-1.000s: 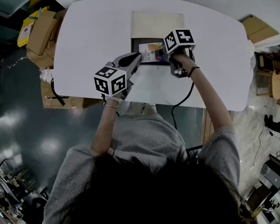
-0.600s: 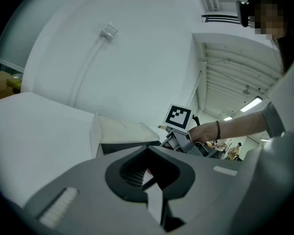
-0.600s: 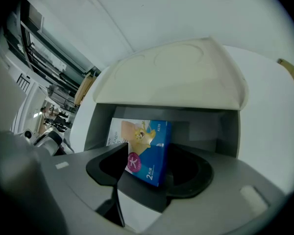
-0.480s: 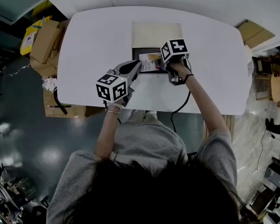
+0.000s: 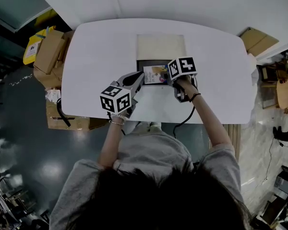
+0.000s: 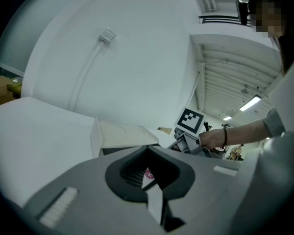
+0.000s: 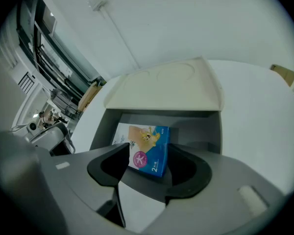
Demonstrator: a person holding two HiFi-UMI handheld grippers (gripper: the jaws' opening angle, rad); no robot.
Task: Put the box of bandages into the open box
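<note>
The open box (image 5: 140, 67) sits mid-table, its dark inside showing and its cream lid (image 5: 161, 47) folded back. My right gripper (image 5: 169, 75) is shut on the box of bandages (image 5: 156, 74), a small blue, white and pink carton, and holds it over the box's inside. In the right gripper view the box of bandages (image 7: 148, 150) stands tilted between the fingers of the right gripper (image 7: 146, 159), with the open box (image 7: 208, 131) and its lid (image 7: 164, 88) behind. My left gripper (image 5: 136, 78) hovers at the box's near left corner, open and empty. The left gripper (image 6: 149, 169) view shows the lid (image 6: 122, 133).
The white table (image 5: 101, 47) ends close to the person's body. A black cable (image 5: 186, 115) drops from the right gripper over the near edge. Cardboard boxes (image 5: 50, 51) lie on the floor at the left, and more cardboard (image 5: 256, 39) at the right.
The head view has shifted, so the table sits lower in frame. Both grippers and the box of bandages keep nearly the same places relative to the open box.
</note>
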